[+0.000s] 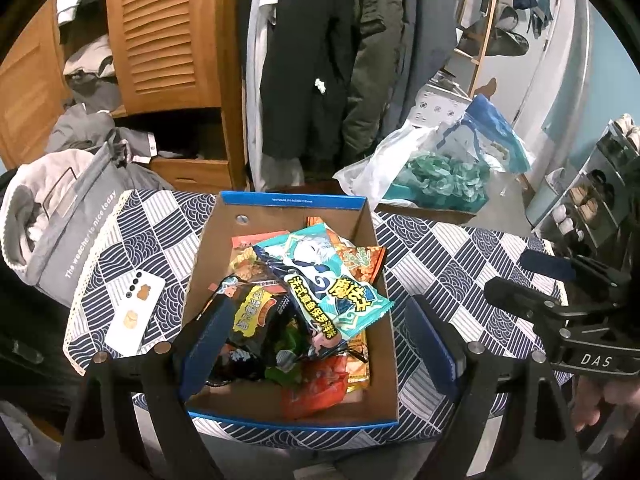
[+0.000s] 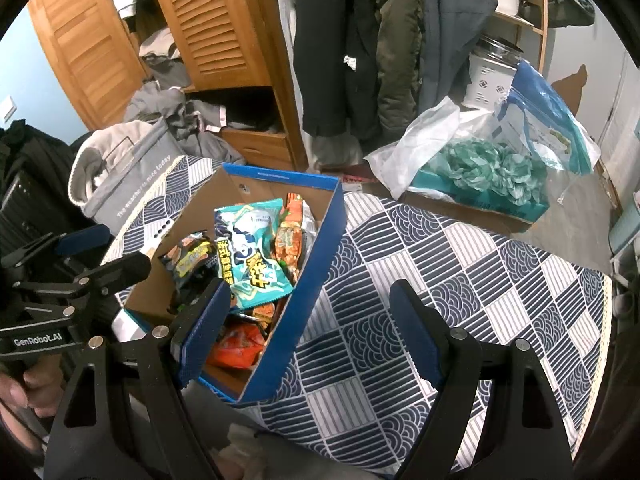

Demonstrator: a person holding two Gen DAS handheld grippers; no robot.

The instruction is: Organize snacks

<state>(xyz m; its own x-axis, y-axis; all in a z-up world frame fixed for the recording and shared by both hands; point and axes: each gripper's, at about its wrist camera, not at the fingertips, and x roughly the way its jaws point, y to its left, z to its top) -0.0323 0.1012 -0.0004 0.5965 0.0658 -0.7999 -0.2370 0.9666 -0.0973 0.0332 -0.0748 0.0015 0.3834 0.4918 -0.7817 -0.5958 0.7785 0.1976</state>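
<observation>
Left wrist view: teal snack packet lies lengthwise in box (atop others); both grippers gape empty.

Lower snack packets buried, unreadable

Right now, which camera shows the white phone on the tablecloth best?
The left wrist view: the white phone lies whole on the tablecloth, left of the box. In the right wrist view only its camera end shows, because the box wall hides the rest.
</observation>
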